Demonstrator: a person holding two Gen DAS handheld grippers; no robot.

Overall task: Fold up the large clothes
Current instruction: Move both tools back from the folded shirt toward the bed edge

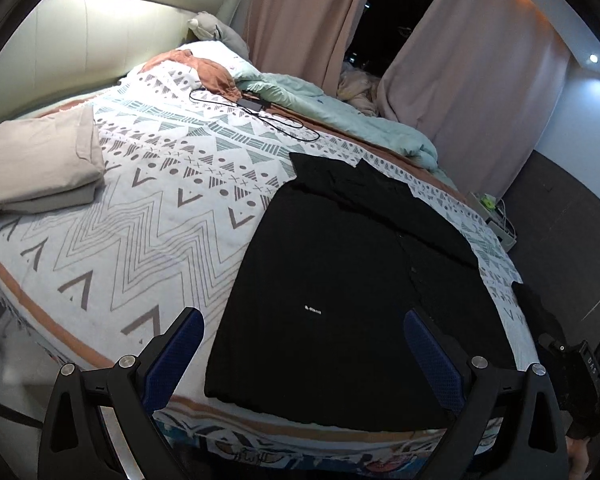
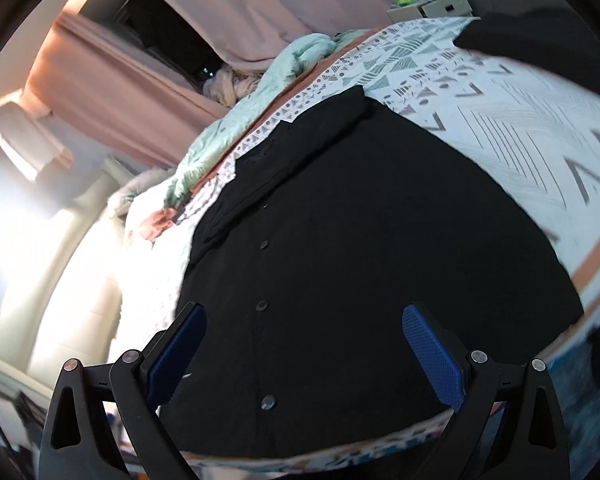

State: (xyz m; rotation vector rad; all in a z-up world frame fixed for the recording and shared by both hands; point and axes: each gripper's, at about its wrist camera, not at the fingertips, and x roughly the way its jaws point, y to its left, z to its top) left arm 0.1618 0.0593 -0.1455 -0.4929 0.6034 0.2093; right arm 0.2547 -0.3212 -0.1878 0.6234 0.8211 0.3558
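A black button-up shirt (image 1: 340, 280) lies spread flat on the patterned bedspread (image 1: 140, 216) near the bed's front edge, with a small white logo on it. It fills the right wrist view (image 2: 360, 240), where a row of buttons runs down its middle. My left gripper (image 1: 302, 344) is open and empty, above the shirt's lower left part. My right gripper (image 2: 304, 344) is open and empty, above the shirt's buttoned front near the hem. The right hand's gripper also shows at the right edge of the left wrist view (image 1: 576, 364).
A folded beige garment (image 1: 36, 168) lies at the bed's left. A black charger with cable (image 1: 256, 108) lies mid-bed. A mint duvet (image 1: 340, 120) is bunched at the far side by pink curtains (image 1: 308, 20). A small box (image 1: 496, 216) stands on the floor right of the bed.
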